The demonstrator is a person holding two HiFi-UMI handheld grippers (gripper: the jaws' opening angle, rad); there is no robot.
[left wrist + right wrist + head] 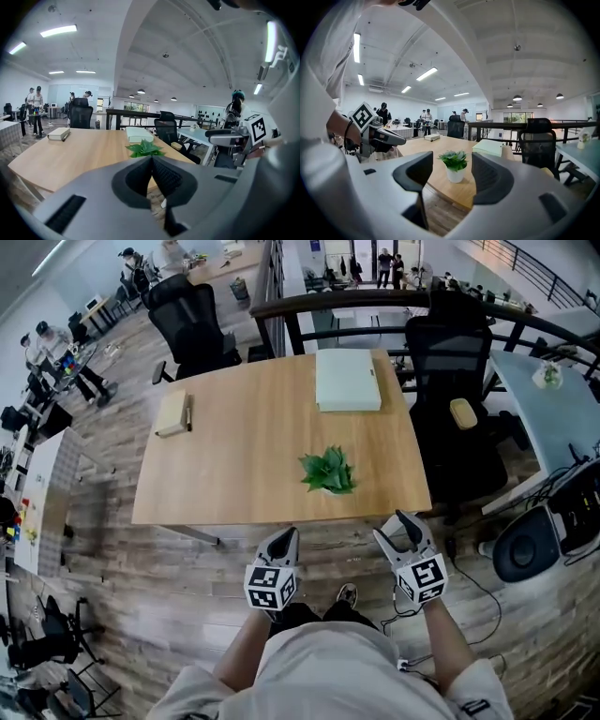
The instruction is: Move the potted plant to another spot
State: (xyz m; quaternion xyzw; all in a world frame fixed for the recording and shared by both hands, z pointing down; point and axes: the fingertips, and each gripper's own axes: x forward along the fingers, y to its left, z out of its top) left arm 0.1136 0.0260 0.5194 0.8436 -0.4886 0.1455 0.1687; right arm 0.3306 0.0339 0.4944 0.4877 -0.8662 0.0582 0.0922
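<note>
Nearby, potted plant (328, 472) on table (234, 456); right gripper (394, 529) jaws apart.

Matt pale wood table (244, 456), smooth white pot (455, 175), weathered wood-look floor planks (141, 587), matt grey plastic jaws.

The potted plant (328, 472) is set on the table (234, 456), right of centre and near the front edge. A flat box (347, 379) is placed behind it, at the far edge. A book (172, 414) is laid at the table's far left, with a pen (188, 412) just beside it on its right. One office chair (192, 315) is positioned behind the far left corner, a second chair (450, 371) at the right side. A railing (375, 304) runs behind the table. The left gripper (284, 540) and right gripper (394, 526) are held short of the front edge, over the floor (187, 577). The plant is found ahead, between the two and apart from both.
</note>
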